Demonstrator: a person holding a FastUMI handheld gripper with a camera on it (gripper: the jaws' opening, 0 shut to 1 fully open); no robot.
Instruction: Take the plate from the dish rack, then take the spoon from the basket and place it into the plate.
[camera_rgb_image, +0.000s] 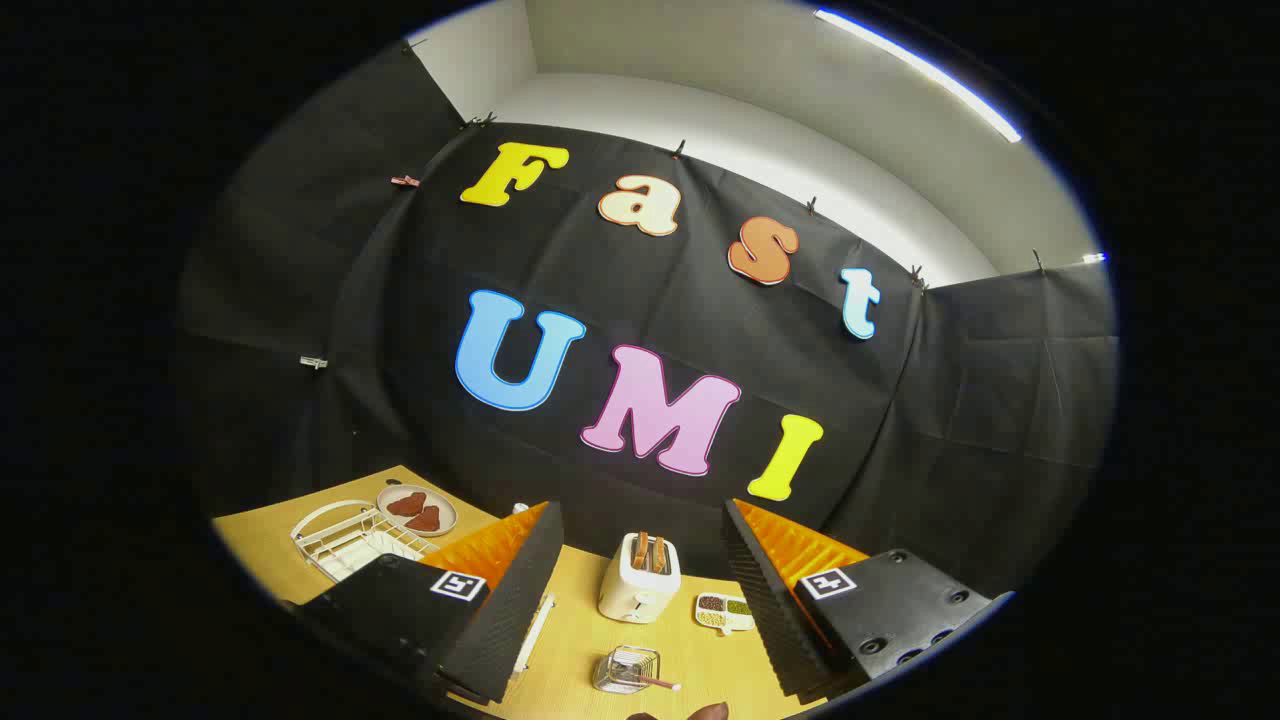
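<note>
My gripper (640, 506) is open, its fingers spread wide with nothing between them, held high above a wooden table (570, 660). Below and between the fingers stands a small wire basket (627, 670), and a spoon (660, 683) sticks out of it with its handle to the right. Beyond the left finger sits a white wire dish rack (345, 540); I cannot tell whether a plate stands in it. A round plate (417, 510) with two reddish-brown pieces lies just behind the rack. A white flat thing (535, 630) shows at the left finger's inner edge, mostly hidden.
A white toaster (640, 580) with two slices in it stands ahead, between the fingers. A small divided dish (725, 612) of grains lies to its right. Black cloth walls close the table at the back and sides.
</note>
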